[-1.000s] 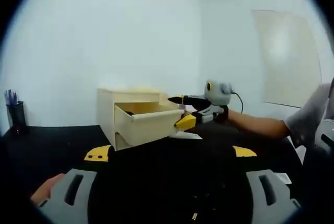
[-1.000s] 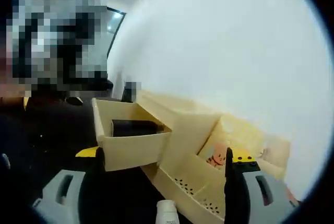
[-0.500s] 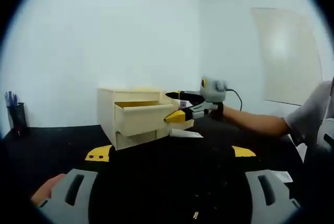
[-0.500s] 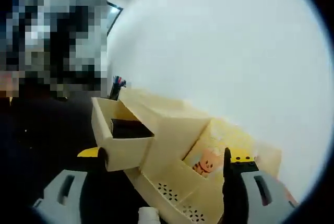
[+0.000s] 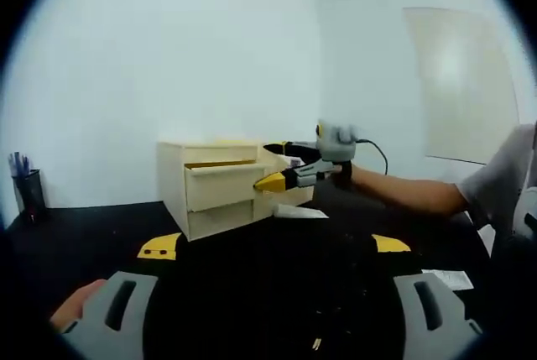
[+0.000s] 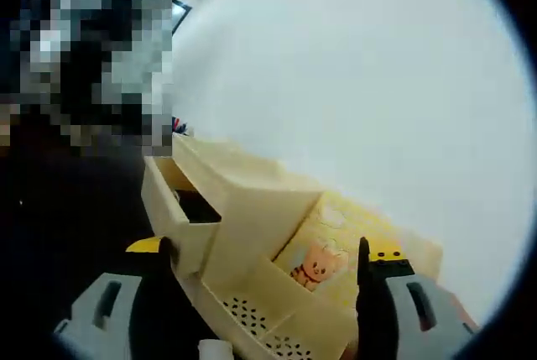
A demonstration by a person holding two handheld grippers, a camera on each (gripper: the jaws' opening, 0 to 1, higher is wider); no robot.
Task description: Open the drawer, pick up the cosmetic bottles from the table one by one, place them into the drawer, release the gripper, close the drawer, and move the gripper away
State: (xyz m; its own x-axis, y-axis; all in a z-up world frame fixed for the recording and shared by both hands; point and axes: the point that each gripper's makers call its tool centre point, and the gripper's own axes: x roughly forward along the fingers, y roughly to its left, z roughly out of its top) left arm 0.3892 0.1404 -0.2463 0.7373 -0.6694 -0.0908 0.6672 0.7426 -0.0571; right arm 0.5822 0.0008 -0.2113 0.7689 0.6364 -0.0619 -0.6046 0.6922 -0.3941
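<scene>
Drawer (image 5: 220, 186) nearly shut on one cream organizer (image 5: 210, 188), right gripper (image 5: 277, 165) pressing its front with jaws spread, empty; left gripper (image 5: 273, 251) gapes, holding nothing, over black table (image 5: 101, 226).

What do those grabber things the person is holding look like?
The right gripper has a grey body, one yellow jaw and one black jaw, and a thin black cable. The left gripper has grey blocks with slots and yellow tips. The person wears a grey short sleeve.

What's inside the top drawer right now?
Through the gap of the nearly shut top drawer, the right gripper view shows a dark shape, likely a bottle. The cabinet top covers the rest, so the contents can't be counted.
</scene>
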